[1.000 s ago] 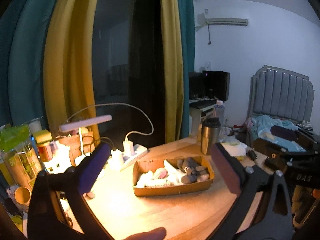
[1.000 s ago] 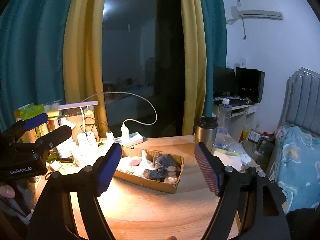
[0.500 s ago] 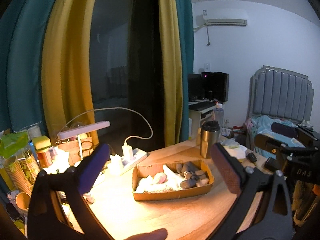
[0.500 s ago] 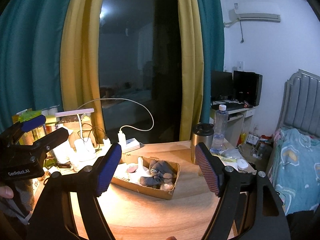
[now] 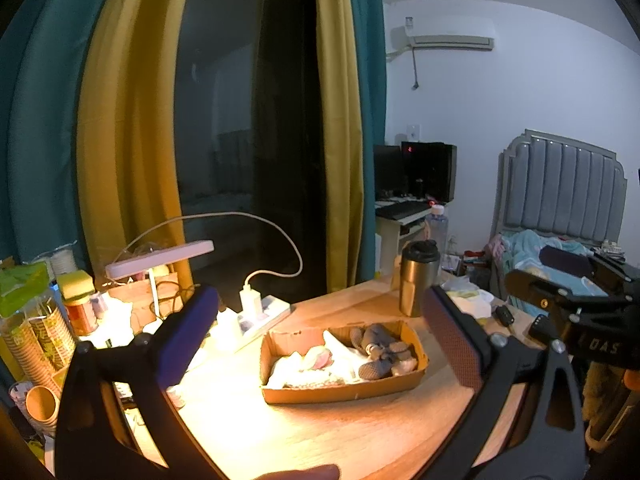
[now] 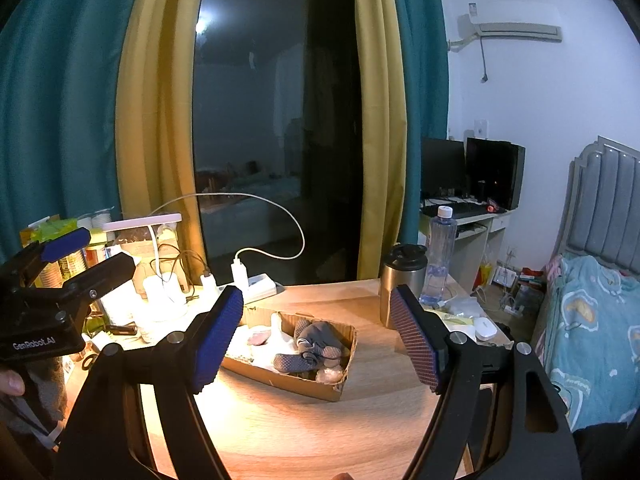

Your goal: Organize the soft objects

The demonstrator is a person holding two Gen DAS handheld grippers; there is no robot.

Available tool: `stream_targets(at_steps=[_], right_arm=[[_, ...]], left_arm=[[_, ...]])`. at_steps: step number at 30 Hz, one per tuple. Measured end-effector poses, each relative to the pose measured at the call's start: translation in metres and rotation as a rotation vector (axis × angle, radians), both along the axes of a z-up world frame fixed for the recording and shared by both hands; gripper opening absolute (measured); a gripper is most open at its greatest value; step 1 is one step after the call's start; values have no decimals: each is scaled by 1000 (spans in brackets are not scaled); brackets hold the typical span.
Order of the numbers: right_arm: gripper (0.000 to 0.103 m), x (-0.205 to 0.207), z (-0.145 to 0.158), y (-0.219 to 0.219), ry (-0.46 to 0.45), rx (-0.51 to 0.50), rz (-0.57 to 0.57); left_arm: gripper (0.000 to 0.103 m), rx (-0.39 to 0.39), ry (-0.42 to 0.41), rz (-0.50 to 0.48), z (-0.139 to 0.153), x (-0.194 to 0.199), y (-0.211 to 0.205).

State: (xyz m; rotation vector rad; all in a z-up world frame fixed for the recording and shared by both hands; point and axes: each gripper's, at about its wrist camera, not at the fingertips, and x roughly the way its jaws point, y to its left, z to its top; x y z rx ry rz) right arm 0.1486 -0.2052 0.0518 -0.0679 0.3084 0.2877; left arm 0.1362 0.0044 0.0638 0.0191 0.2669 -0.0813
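Observation:
A shallow cardboard box (image 5: pixel 344 394) lies on the wooden table; it also shows in the right wrist view (image 6: pixel 304 386). It holds grey socks (image 5: pixel 380 350) (image 6: pixel 316 338) at its right end and white and pink soft items (image 5: pixel 308 366) (image 6: pixel 260 338) to their left. My left gripper (image 5: pixel 320 340) is open and empty, held above the table short of the box. My right gripper (image 6: pixel 316 332) is open and empty, also short of the box.
A steel travel mug (image 5: pixel 418 278) (image 6: pixel 402 284) stands behind the box, with a water bottle (image 6: pixel 438 256) beside it. A lit desk lamp (image 5: pixel 160 260), a power strip (image 5: pixel 256 316) and cluttered jars (image 5: pixel 36 320) fill the left side. A bed (image 6: pixel 596 320) lies right.
Both grippers have risen and drawn back slightly, so the box sits lower and smaller in both views. Both stay open.

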Motion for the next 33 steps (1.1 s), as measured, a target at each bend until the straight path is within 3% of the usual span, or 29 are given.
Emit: stream_targets(at_steps=[33], right_arm=[[79,8,-9,0,22,-15,14]], left_arm=[[102,-14,6,-4,-7,6,2]])
